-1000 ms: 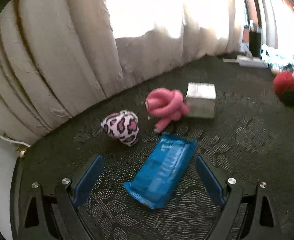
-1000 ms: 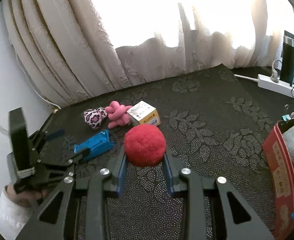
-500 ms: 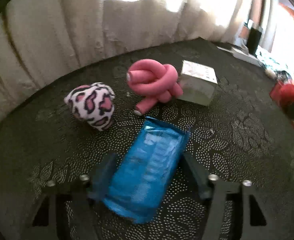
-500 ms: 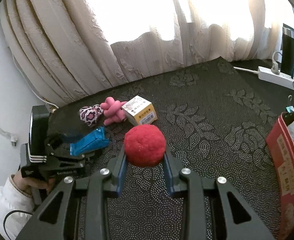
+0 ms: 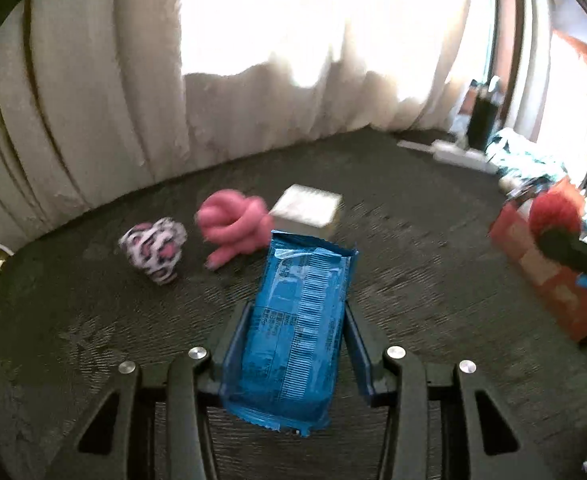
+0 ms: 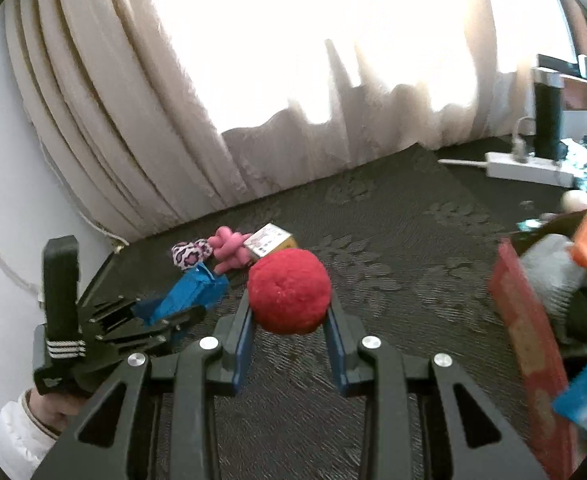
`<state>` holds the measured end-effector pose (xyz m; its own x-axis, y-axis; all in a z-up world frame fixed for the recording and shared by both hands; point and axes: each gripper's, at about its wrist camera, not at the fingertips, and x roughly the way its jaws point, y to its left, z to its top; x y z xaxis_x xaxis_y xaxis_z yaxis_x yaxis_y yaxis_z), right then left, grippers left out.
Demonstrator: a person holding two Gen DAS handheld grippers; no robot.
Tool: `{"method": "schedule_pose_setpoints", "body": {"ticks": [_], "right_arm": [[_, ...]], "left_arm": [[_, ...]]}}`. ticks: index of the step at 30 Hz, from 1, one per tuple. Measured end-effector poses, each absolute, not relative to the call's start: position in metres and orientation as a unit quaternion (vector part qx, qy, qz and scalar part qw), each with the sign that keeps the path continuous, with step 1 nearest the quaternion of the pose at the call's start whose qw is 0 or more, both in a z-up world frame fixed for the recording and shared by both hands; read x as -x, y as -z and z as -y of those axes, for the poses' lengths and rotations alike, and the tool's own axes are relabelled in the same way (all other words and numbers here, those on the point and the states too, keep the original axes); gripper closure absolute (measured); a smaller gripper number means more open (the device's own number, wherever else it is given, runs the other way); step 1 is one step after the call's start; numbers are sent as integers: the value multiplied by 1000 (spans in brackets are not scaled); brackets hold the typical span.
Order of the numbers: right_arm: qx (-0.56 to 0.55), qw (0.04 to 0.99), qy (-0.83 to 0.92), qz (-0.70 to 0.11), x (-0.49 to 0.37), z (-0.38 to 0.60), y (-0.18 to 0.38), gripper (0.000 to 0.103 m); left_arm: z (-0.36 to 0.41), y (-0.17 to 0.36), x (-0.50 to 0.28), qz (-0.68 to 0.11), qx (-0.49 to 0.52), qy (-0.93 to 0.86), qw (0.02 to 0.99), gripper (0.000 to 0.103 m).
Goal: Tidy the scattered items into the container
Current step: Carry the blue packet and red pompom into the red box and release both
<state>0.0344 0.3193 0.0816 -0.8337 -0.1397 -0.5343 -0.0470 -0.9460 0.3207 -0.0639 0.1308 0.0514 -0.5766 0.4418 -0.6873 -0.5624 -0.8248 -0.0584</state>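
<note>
The right claw (image 6: 289, 344) is clamped on a fuzzy red ball (image 6: 288, 291), and the red container (image 6: 529, 344) lies to its right and slightly ahead — near, with its long red wall running away from the camera. Things already fill it: a grey bundle and a blue packet can be made out, the rest is blurred. Of the two hands the right is the nearer to the container, so the ball looks set to go in first; the move turns on swinging rightward until the ball is over the rim and not against the wall.

The left claw (image 5: 297, 344) has just been closing and now grips a blue wrapped packet (image 5: 299, 320) between its blue pads. The packet's long axis runs straight out along the fingers, its torn far end pointing away from the camera. From the right wrist view the packet appears raised off the dark patterned floor covering (image 6: 373, 240), tilted upward. For this hand the container sits far off to the right, with the right claw and its ball between — so it likely has to wait or pass round.

Still lying loose near the curtain (image 6: 153, 120): a leopard-print pouch (image 5: 155, 250), a pink knotted toy (image 5: 233, 226) and a small box (image 5: 307, 210), the toy touching the box.
</note>
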Motion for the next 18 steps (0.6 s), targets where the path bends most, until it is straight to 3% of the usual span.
{"method": "schedule_pose_setpoints", "body": {"ticks": [10, 18], "right_arm": [[-238, -107, 949, 175, -136, -419, -100, 68], [-258, -172, 928, 206, -179, -486, -76, 68]], "left_arm": [[-221, -82, 7, -76, 330, -860, 382, 56], [-288, -107, -39, -103, 303, -842, 434, 56]]}}
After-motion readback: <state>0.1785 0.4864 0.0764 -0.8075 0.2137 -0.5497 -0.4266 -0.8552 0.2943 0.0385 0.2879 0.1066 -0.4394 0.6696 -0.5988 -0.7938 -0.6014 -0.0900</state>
